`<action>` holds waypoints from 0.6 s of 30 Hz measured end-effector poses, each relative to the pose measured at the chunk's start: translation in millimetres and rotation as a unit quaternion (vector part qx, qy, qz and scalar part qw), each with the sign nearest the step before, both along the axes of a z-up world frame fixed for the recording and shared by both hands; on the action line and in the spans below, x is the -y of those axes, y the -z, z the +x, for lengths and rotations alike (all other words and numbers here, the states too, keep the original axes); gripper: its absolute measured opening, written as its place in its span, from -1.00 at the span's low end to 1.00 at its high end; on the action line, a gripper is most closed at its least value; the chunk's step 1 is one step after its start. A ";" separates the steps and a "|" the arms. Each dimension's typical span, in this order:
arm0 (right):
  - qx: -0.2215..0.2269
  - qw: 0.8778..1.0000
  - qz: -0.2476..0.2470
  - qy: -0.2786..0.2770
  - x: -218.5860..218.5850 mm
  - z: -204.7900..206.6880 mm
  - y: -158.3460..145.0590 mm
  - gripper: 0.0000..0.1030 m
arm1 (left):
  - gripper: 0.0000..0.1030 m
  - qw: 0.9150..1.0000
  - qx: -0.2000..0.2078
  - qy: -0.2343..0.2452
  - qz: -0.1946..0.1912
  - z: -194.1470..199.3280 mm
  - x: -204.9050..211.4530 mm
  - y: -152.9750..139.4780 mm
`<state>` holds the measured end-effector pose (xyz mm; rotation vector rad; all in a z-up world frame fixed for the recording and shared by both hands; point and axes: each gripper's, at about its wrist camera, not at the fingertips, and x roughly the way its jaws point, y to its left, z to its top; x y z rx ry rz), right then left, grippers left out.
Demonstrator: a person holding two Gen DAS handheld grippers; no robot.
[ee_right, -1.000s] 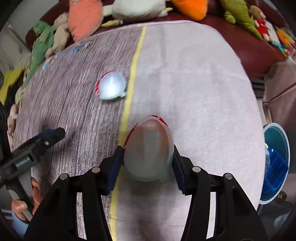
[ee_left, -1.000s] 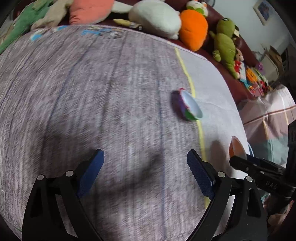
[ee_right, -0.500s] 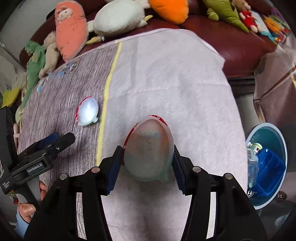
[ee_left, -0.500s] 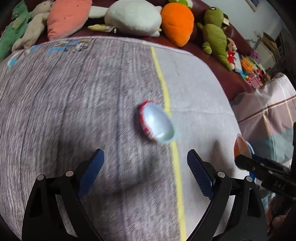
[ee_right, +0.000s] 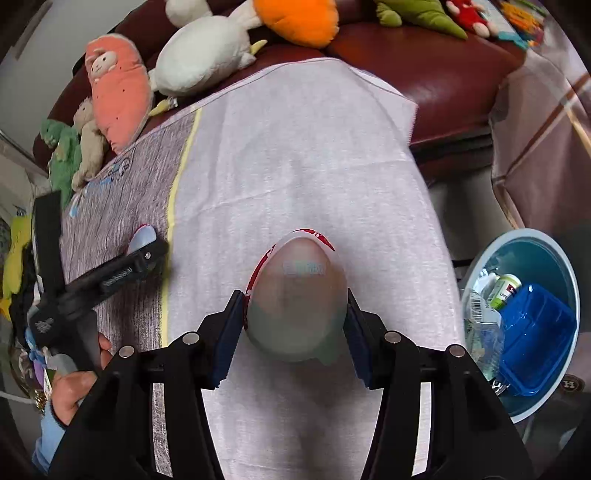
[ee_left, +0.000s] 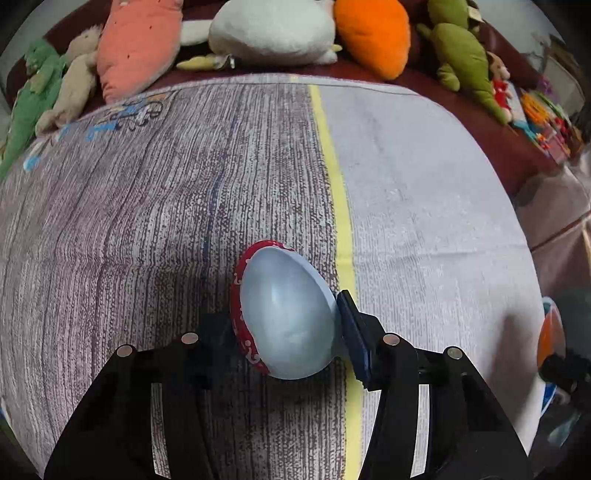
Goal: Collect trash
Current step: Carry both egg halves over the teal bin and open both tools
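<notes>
My left gripper (ee_left: 286,325) is shut on a pale blue egg-shaped plastic shell with a red printed rim (ee_left: 284,314), low over the grey and white cloth (ee_left: 147,206). My right gripper (ee_right: 295,317) is shut on a second egg-shaped shell, translucent grey with a red rim (ee_right: 297,299), held above the white part of the cloth (ee_right: 295,147). In the right wrist view the left gripper (ee_right: 140,258) shows at the left with the blue shell (ee_right: 144,236) between its fingers. A round blue trash bin (ee_right: 524,317) stands on the floor to the right, with a blue tray and bottles in it.
Plush toys line the dark red sofa behind the cloth: a pink carrot (ee_left: 136,44), a white plush (ee_left: 273,31), an orange carrot (ee_left: 373,33) and green ones (ee_left: 461,59). A yellow stripe (ee_left: 336,192) divides the cloth. The cloth's right edge drops toward the bin.
My left gripper has moved up to the blue shell and closed on it. My right gripper has carried its shell rightward, bringing the bin further into view.
</notes>
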<state>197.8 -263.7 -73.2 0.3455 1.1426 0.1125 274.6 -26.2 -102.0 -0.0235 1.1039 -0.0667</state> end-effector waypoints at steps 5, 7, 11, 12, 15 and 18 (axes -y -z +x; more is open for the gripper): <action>0.008 1.000 0.019 0.024 28.6 -8.5 -0.8 -0.03 | 0.02 1.000 0.002 0.008 -0.026 -13.0 0.8 -14.5; 0.014 0.999 0.027 0.038 44.6 -15.0 -2.1 -0.03 | 0.02 0.999 0.008 0.029 -0.029 -20.3 14.0 -24.2; 0.025 0.996 0.036 0.078 87.0 -36.1 -7.5 -0.03 | 0.02 0.995 0.017 0.091 -0.045 -39.4 59.7 -42.9; 0.027 0.995 0.036 0.089 98.4 -42.4 -9.2 -0.03 | 0.02 0.993 0.018 0.104 -0.048 -43.7 71.4 -46.0; 0.032 0.992 0.034 0.120 130.6 -62.4 -13.2 -0.03 | 0.03 0.987 0.018 0.152 -0.058 -60.9 112.6 -54.1; 0.036 0.987 0.033 0.154 166.1 -85.8 -15.6 -0.03 | 0.03 0.980 0.013 0.188 -0.062 -72.3 146.8 -55.9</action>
